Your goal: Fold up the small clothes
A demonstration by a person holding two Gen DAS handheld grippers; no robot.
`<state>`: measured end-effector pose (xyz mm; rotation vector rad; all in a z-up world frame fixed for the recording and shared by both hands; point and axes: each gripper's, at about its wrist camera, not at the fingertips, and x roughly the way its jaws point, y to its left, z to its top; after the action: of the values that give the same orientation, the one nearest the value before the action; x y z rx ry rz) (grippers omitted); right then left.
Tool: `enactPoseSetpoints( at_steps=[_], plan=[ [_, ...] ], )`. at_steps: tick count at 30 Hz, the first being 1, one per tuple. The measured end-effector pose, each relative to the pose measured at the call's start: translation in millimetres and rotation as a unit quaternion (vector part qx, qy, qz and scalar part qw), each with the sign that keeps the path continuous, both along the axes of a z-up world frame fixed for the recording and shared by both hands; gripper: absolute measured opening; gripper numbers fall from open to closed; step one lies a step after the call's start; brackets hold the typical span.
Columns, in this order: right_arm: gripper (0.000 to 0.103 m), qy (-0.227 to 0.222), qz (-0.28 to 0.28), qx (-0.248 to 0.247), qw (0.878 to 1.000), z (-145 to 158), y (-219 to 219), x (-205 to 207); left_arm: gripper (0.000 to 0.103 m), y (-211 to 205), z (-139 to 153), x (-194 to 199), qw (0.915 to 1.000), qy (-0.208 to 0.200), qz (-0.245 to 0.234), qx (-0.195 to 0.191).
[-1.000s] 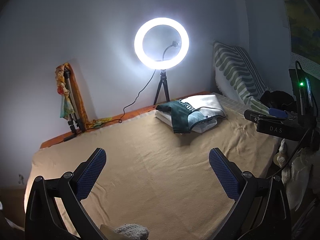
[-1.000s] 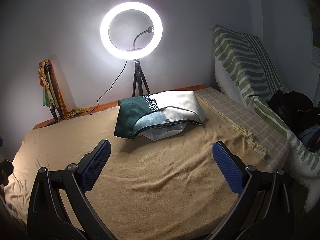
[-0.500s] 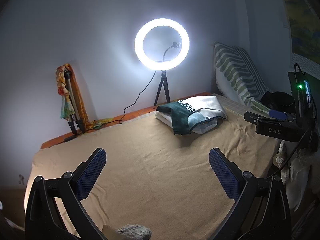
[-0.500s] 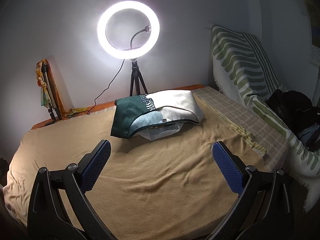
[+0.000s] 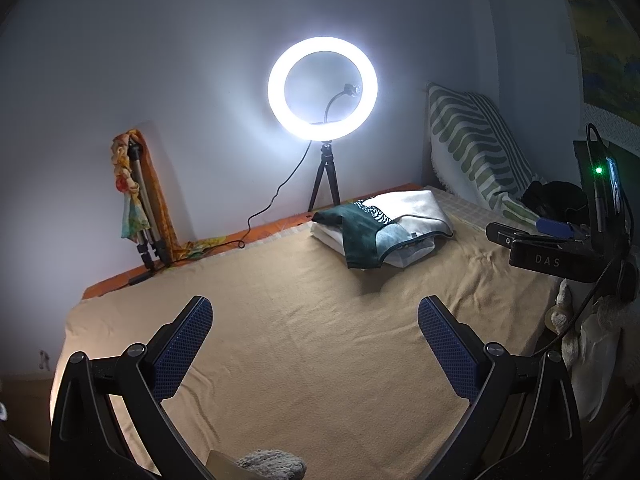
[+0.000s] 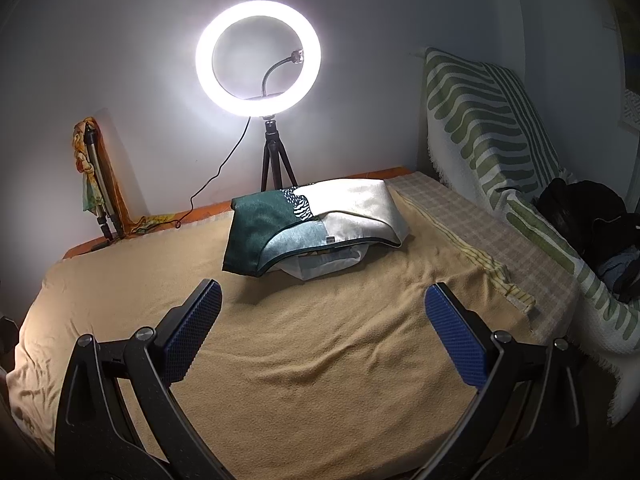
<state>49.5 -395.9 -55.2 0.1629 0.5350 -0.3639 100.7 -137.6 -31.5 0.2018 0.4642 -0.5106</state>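
A folded stack of small clothes [image 6: 316,228], dark green, teal and white on top with white pieces beneath, lies at the far side of the tan blanket [image 6: 304,352]. It also shows in the left wrist view [image 5: 380,228]. My left gripper [image 5: 316,336] is open and empty above the blanket, well short of the stack. My right gripper [image 6: 320,320] is open and empty, closer to the stack. The right gripper's body [image 5: 560,248] shows at the right edge of the left wrist view.
A lit ring light on a tripod [image 6: 258,52] stands behind the stack against the wall. A folded tripod with an orange scarf [image 6: 96,176] leans at the back left. A green-striped throw [image 6: 500,140] and dark clothes [image 6: 584,216] lie at the right.
The right gripper has shifted slightly to the right and closer, so the stack sits more to the left in its view. The left gripper has barely moved.
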Motion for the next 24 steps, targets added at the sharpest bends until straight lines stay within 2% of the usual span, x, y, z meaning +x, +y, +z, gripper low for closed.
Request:
enactPoseSetpoints(
  at_steps=[24],
  plan=[
    [0.103,0.0,0.01,-0.003,1.0,-5.8,5.5,9.0,0.102,0.5,-1.2,0.1,1.0,0.002,0.004,0.001]
  ],
)
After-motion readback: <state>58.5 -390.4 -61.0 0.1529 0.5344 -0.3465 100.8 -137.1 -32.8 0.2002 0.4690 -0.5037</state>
